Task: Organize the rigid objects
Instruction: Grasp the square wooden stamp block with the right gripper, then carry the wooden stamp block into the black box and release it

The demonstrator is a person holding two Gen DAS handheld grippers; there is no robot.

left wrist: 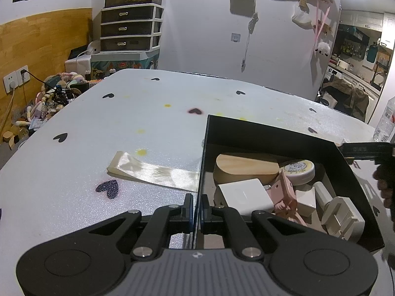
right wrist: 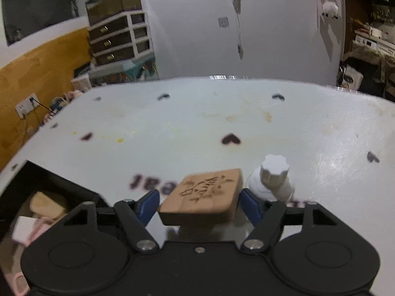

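Note:
My left gripper [left wrist: 196,208] is shut on the left wall of a black box [left wrist: 203,162]. Inside the box lie a wooden oval block [left wrist: 244,169], a white adapter [left wrist: 243,196], a round white tin [left wrist: 300,171], a pink piece [left wrist: 284,197] and cream plastic parts [left wrist: 342,215]. My right gripper [right wrist: 198,203] is shut on an engraved wooden block [right wrist: 207,193] and holds it above the table. A white knobbed plastic piece [right wrist: 271,177] stands just right of the block. The box corner [right wrist: 49,187] shows at the lower left of the right wrist view.
A cream ribbon strip [left wrist: 153,171] lies on the white heart-dotted table [left wrist: 123,123], left of the box. A plastic bottle [left wrist: 386,120] stands at the far right edge. Drawers [left wrist: 130,28] and floor clutter [left wrist: 44,103] are beyond the table.

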